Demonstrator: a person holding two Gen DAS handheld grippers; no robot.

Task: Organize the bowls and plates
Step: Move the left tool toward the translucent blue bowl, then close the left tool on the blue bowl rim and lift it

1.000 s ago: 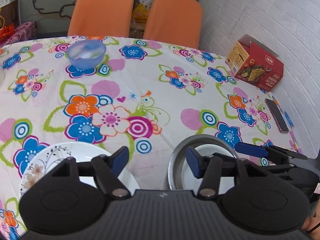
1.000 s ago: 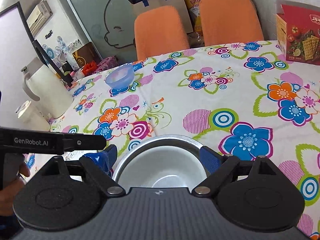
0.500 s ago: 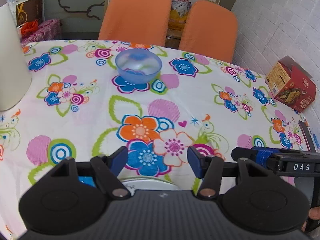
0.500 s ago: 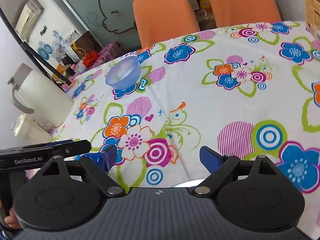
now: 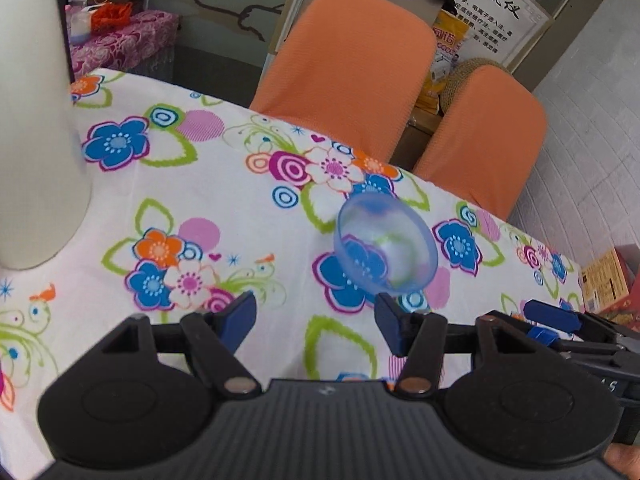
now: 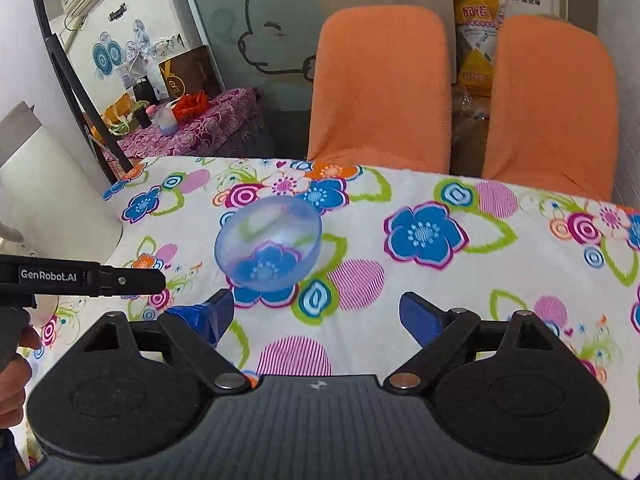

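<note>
A translucent blue bowl [image 5: 386, 246] sits upright on the floral tablecloth [image 5: 224, 208], near the far edge. My left gripper [image 5: 316, 320] is open and empty, and the bowl lies just ahead of its right fingertip. My right gripper [image 6: 316, 314] is also open and empty, with the blue bowl [image 6: 268, 242] just beyond its left fingertip. Each gripper shows in the other's view: the right gripper [image 5: 552, 320] at the right edge, the left gripper [image 6: 152, 280] at the left, held by a hand. No plate or other bowl is in view.
A tall white jug [image 5: 36, 120] stands at the table's left, also the white jug [image 6: 52, 200] in the right wrist view. Two orange chairs [image 5: 348, 68] [image 6: 548, 100] are pushed against the far edge. A red cracker box [image 5: 608, 280] lies at the right.
Both grippers have moved forward across the table and now sit close to the blue bowl. The white plate and the metal bowl have dropped out of view beneath them.
</note>
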